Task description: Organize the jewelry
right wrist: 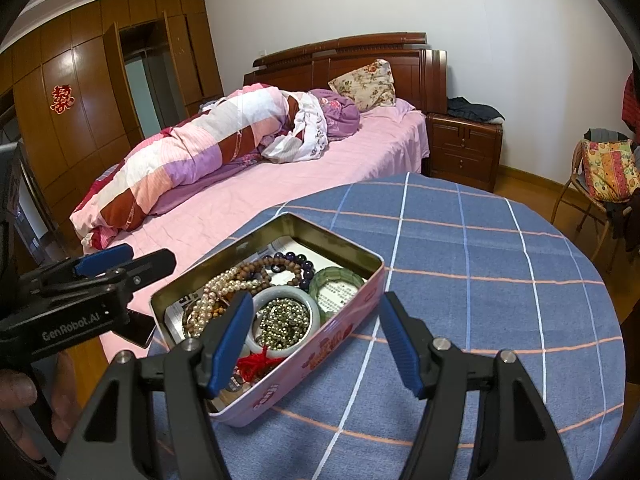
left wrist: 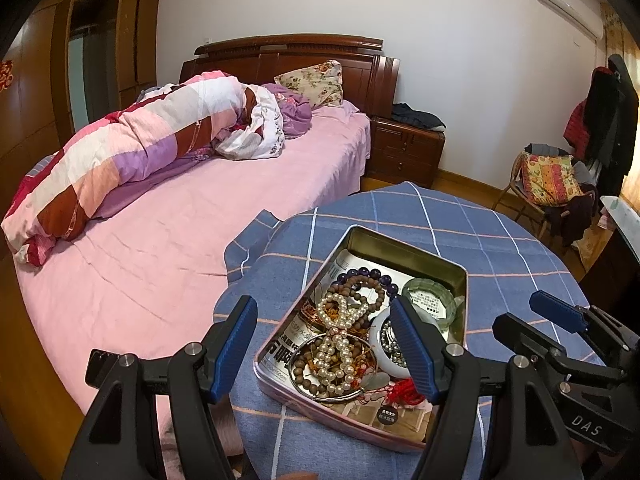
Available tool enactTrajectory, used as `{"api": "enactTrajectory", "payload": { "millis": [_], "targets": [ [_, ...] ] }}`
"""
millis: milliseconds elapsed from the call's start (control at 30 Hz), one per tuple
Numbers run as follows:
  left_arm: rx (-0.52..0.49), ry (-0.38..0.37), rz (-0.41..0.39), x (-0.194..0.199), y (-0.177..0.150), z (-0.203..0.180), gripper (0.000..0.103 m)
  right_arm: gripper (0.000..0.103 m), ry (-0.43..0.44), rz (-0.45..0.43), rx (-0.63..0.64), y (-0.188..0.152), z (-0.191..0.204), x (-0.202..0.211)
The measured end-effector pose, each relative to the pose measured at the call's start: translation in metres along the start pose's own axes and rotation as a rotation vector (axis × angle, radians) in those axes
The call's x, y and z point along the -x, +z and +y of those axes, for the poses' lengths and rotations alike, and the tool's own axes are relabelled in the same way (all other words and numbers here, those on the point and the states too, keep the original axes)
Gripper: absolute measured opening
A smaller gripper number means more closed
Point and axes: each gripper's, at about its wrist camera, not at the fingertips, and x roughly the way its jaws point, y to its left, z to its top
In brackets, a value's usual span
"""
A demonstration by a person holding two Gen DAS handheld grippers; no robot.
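A pink tin box (left wrist: 460, 276) (right wrist: 344, 332) sits open on the blue checked tablecloth, full of jewelry. In it lie a pearl strand (left wrist: 338, 344) (right wrist: 224, 286), brown bead bracelets (left wrist: 360, 284), dark purple beads (left wrist: 378, 274) (right wrist: 298, 260), a green bangle (left wrist: 430, 294) (right wrist: 338, 280), a white bangle (right wrist: 286, 322) with metallic beads inside, and a red tassel (right wrist: 254, 362). My left gripper (left wrist: 324, 340) is open and empty, its jaws over the box's near left. My right gripper (right wrist: 312, 340) is open and empty above the box's near right corner; it also shows in the left wrist view (left wrist: 560, 314).
The round table's blue cloth (right wrist: 480, 280) spreads to the right of the box. A bed with a pink sheet (left wrist: 160, 220) and rolled quilt adjoins the table's left. A nightstand (right wrist: 464, 148) and a chair with cushions (left wrist: 548, 184) stand beyond.
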Motion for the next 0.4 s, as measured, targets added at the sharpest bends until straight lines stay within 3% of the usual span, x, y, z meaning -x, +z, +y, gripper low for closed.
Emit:
{"api": "enactTrajectory", "payload": {
  "millis": [167,400],
  "targets": [
    [-0.025,0.036,-0.021,0.0019,-0.0021,-0.0036,0.074,0.07,0.001,0.001,0.001,-0.0009,-0.0009,-0.0003],
    [-0.013,0.03,-0.002,-0.0001,-0.0018,-0.0024,0.074,0.07,-0.003,0.004,0.0,-0.0047,-0.0035,-0.0008]
  ]
}}
